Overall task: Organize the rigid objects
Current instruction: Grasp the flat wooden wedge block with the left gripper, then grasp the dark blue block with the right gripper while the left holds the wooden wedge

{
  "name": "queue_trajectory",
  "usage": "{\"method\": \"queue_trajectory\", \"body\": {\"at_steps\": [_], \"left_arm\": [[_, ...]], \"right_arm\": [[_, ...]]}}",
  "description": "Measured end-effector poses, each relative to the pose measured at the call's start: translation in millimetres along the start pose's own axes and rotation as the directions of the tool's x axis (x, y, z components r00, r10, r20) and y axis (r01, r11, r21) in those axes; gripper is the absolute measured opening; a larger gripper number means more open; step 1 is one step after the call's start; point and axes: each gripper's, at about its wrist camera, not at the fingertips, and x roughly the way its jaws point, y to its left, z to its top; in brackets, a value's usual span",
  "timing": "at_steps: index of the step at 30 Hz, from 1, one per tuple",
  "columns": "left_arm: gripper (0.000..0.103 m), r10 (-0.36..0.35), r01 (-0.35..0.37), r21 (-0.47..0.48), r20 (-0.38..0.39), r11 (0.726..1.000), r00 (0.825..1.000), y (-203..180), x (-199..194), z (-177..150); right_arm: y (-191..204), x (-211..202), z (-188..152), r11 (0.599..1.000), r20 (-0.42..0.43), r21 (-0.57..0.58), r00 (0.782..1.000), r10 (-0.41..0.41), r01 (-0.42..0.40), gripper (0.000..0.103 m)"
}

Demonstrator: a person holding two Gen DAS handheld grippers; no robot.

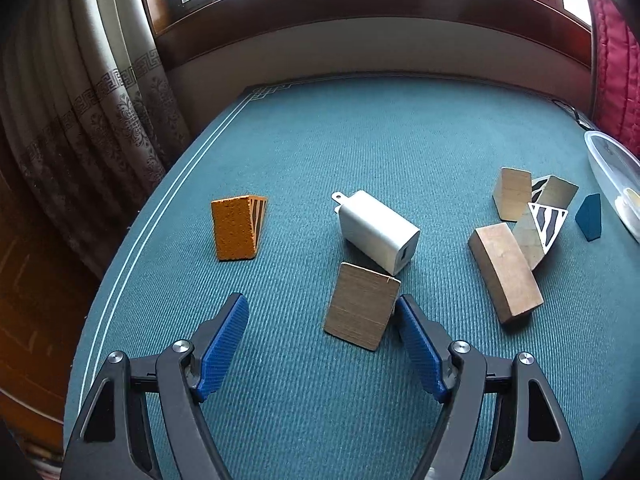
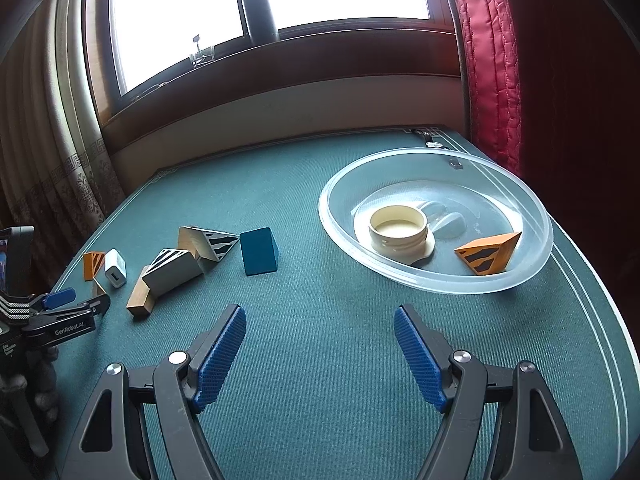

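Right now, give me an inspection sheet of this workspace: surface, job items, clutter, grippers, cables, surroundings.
Surface: teal table cloth, ribbed, white border lines.
Job's things: clear bowl holds a cream ring and an orange wedge; outside it lie a teal wedge, an orange block, a flat wooden block and a pile of wooden and striped blocks.
Clutter: white charger among the blocks.
Grippers: left gripper open, wooden block beside one finger; right gripper open, empty.
Cables: nothing seen.
Surroundings: window, patterned curtain, red quilted fabric, dark bottle on sill.

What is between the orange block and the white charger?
Nothing: only bare green cloth lies between the orange block and the white charger, in the left wrist view.
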Motion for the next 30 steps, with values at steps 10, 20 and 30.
{"method": "queue_trajectory", "body": {"at_steps": [10, 20, 30], "left_arm": [[0.034, -0.064, 0.064, -0.01, 0.012, 0.998, 0.998, 4.4, -1.1, 3.6], [0.033, -0.11, 0.112, -0.085, 0.028, 0.99, 0.993, 11.4, -11.6, -4.6], [0.034, -0.136, 0.139, -0.119, 0.036, 0.983, 0.99, 14.4, -15.6, -7.5]], "right_arm": [[-3.0, 3.0, 0.4, 1.0, -0.017, 0.012, 1.0, -0.014, 0.014, 0.08], [5.3, 14.9, 5.9, 0.999, -0.081, -0.008, 0.996, -0.04, 0.039, 0.08], [44.1, 39.7, 37.4, 0.998, -0.099, -0.048, 0.995, 0.025, -0.029, 0.072]]}}
